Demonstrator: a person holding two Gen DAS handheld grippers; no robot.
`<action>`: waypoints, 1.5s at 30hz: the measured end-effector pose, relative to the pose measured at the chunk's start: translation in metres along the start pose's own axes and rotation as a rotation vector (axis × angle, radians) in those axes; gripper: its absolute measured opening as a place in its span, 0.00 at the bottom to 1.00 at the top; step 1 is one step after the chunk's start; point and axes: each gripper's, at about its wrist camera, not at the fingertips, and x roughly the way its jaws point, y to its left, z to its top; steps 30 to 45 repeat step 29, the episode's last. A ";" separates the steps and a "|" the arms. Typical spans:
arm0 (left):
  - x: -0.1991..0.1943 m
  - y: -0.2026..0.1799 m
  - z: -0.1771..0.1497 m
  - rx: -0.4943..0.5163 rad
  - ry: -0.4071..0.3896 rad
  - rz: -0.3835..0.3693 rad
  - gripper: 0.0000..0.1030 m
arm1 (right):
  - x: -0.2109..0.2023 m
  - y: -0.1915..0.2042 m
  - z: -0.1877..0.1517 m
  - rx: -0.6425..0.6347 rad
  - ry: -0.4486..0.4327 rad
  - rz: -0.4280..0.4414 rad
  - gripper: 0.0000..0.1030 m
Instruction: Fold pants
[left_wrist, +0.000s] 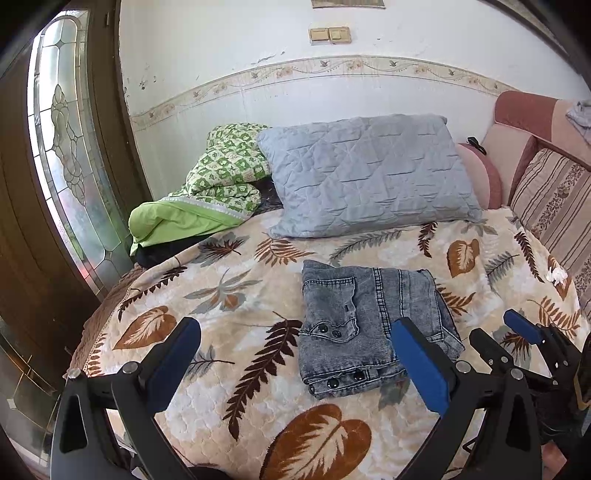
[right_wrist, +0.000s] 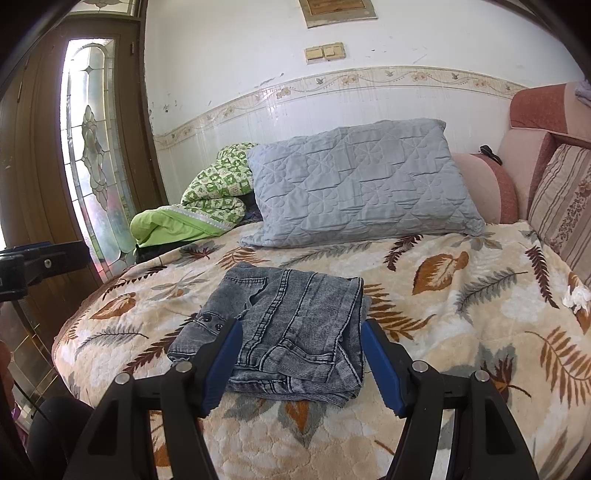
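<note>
Grey washed denim pants (left_wrist: 354, 317) lie folded into a compact rectangle on the leaf-patterned bedspread (left_wrist: 236, 280), with snap buttons showing along their left edge. My left gripper (left_wrist: 295, 326) hovers open in front of them, its right blue pad overlapping the pants' near right corner in the picture. In the left wrist view my right gripper (left_wrist: 498, 326) sits just right of the pants. In the right wrist view the pants (right_wrist: 295, 314) appear between the fingers of my right gripper (right_wrist: 301, 328), which stand wide apart and press on nothing.
A grey quilted pillow (left_wrist: 369, 173) and a bunched green blanket (left_wrist: 207, 199) lie at the back against the white wall. A pink striped sofa back (left_wrist: 554, 195) runs along the right. A wooden door with a glass panel (left_wrist: 62, 147) stands at the left.
</note>
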 end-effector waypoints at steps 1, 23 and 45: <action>-0.001 0.000 0.000 0.001 -0.001 -0.003 1.00 | 0.000 0.000 0.000 0.000 0.000 0.000 0.68; -0.005 -0.006 0.003 0.021 -0.004 -0.054 1.00 | 0.005 -0.001 -0.001 -0.014 0.014 0.013 0.68; -0.001 -0.006 0.002 0.023 -0.005 -0.052 1.00 | 0.007 -0.001 -0.001 -0.021 0.020 0.015 0.68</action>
